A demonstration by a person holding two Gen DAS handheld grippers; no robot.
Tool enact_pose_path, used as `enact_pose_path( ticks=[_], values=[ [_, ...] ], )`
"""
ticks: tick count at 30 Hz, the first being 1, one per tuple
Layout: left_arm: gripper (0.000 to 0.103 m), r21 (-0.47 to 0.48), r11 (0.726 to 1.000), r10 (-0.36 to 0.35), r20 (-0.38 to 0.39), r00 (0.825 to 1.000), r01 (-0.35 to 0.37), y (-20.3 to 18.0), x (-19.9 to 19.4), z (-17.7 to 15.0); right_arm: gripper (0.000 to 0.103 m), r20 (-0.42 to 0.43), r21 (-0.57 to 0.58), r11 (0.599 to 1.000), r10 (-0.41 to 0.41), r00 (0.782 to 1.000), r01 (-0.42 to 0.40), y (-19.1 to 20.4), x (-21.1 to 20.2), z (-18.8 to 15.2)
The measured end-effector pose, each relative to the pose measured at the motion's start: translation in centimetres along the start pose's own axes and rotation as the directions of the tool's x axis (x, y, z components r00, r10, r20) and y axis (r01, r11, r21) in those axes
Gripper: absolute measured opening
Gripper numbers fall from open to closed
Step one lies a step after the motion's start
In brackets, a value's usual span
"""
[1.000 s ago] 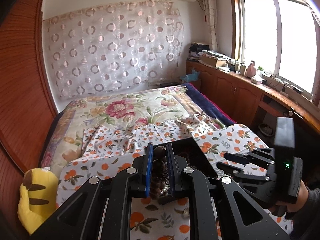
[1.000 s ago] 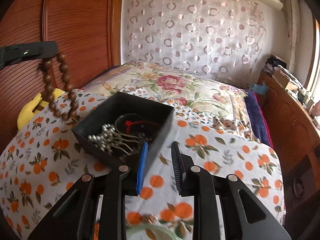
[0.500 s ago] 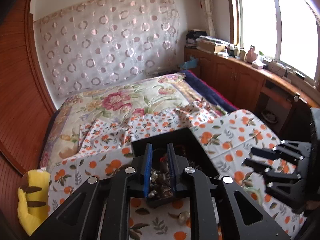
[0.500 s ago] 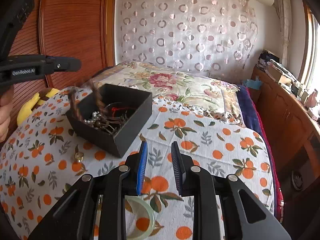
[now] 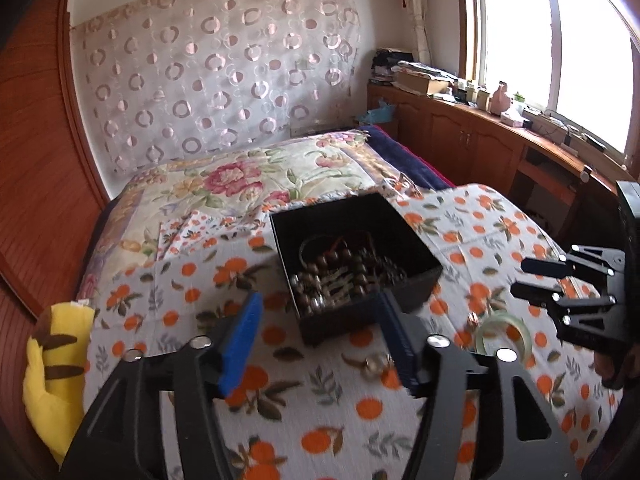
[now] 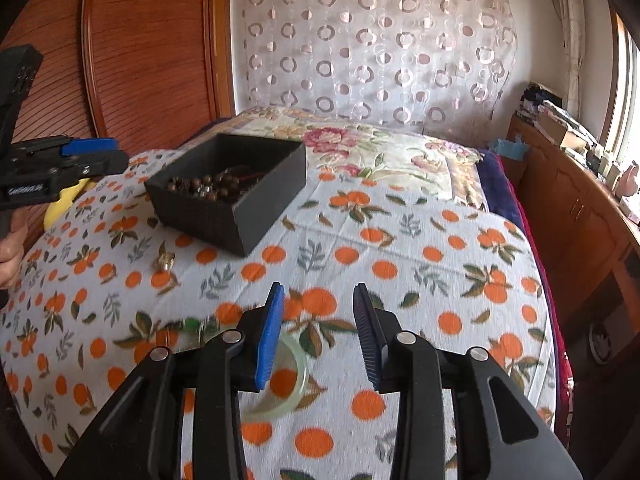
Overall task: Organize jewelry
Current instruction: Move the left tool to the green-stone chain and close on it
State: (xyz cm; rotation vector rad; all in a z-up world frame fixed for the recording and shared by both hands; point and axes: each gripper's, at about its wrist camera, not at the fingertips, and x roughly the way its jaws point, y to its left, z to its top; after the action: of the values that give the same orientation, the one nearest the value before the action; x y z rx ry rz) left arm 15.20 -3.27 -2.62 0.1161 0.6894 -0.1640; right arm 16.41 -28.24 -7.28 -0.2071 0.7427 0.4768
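While the black box (image 5: 356, 264) is taken as landmark, the left gripper (image 5: 320, 340) is seen in its own view spread wide and empty just before it, wooden beads (image 5: 340, 268) heaped inside, a gold trinket (image 5: 374, 362) and pale bangle (image 5: 502, 334) lying near its front. From the right view, the right gripper (image 6: 318, 332) is held apart, empty, above the bangle (image 6: 294, 376), well short of the box (image 6: 228, 196). Being rigid, smooth and probably brittle, the bangle is best pinched across its rim.

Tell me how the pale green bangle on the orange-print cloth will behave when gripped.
The bangle looks like a rigid, glossy ring, so it probably stays stiff but may slip between the pads. Lying flat on the soft cloth, it likely won't roll unless tipped on edge. If it is jade or glass, it could chip when dropped.
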Motion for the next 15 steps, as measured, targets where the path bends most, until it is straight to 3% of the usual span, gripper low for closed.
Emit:
enact_pose_path(
  ticks=[5,12,13,14,15],
  values=[
    [0.075,0.011,0.999,-0.04,-0.035,0.999,0.04,-0.8,0.1,-2.4,0.038,-0.051,-0.008,1.0,0.028,0.998,-0.029,0.3,0.5,-1.4],
    [0.084,0.038,0.995,-0.089,-0.1,0.991,0.094,-2.8,1.4,-4.8,0.038,-0.117,-0.017,0.998,0.06,0.991,-0.062,0.7,1.3,-2.3],
    [0.085,0.039,0.994,-0.093,-0.107,0.99,0.098,-2.9,1.6,-4.9,0.035,-0.123,-0.023,0.998,0.055,0.991,-0.058,0.7,1.4,-2.4],
    [0.087,0.038,0.994,-0.098,-0.115,0.989,0.103,-3.1,1.8,-5.0,0.021,-0.134,-0.031,0.998,0.056,0.989,-0.061,0.8,1.6,-2.5],
    [0.087,0.038,0.993,-0.103,-0.119,0.988,0.108,-3.3,1.9,-5.2,0.015,-0.14,-0.038,0.997,0.056,0.989,-0.062,0.9,1.6,-2.7]
  ],
)
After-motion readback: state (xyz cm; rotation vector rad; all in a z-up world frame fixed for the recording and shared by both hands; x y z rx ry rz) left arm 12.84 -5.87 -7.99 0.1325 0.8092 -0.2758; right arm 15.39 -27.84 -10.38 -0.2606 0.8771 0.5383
